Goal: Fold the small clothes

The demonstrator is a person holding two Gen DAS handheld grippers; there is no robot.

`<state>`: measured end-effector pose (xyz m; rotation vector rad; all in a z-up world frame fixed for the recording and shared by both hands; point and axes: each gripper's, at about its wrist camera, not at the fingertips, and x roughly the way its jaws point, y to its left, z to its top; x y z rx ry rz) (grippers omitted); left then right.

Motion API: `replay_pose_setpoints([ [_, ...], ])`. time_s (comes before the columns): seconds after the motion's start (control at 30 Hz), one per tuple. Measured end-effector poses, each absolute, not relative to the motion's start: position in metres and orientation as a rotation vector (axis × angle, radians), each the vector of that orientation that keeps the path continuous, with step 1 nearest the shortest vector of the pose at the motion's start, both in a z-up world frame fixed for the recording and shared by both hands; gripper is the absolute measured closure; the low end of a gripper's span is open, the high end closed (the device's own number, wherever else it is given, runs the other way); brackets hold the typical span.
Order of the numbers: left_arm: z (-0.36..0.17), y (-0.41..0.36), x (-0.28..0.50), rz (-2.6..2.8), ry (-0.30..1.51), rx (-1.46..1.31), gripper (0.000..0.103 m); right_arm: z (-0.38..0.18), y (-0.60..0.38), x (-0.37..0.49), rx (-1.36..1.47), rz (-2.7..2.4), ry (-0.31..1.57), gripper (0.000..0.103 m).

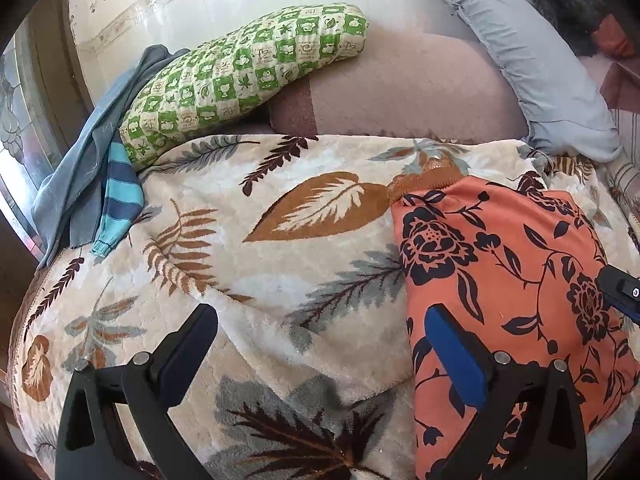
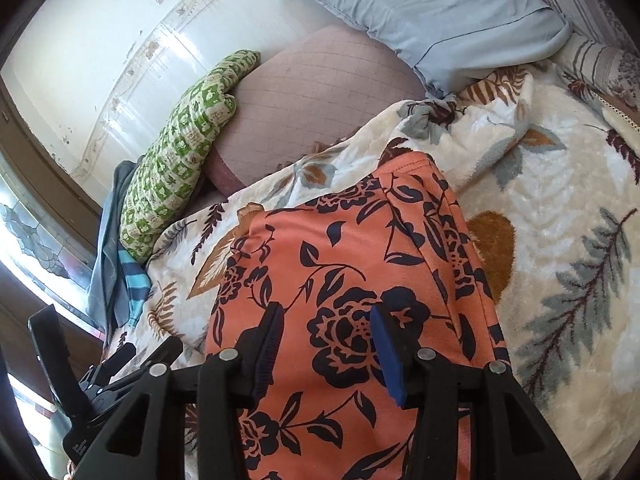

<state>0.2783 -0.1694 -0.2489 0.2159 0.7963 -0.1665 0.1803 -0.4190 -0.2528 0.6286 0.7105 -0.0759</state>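
Orange floral garment (image 2: 352,280) lying folded on plush leaf-print blanket (image 1: 248,264), left gripper (image 1: 320,344) hovering spread wide, right gripper (image 2: 326,344) hovering parted above it, gripping nothing

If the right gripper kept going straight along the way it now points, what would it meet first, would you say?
Most likely the orange floral garment. The right gripper has its jaws open with that cloth directly ahead between them, lying on the leaf-patterned blanket. Depth is unclear, so how near it is I cannot tell.

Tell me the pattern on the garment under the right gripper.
Orange garment with dark navy flowers and leaves; clearest in the right wrist view.
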Motion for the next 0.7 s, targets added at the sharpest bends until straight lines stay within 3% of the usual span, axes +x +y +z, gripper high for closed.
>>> replay_pose_setpoints([
  [0.43, -0.274, -0.181, 0.275, -0.169, 0.88, 0.265, 0.0, -0.248, -0.428, 0.203, 0.637, -0.016, 0.745, 0.055],
  [0.7, -0.277, -0.18, 0.282, -0.201, 0.867, 0.262, 0.0, -0.277, -0.458, 0.286, 0.622, -0.078, 0.883, 0.057],
])
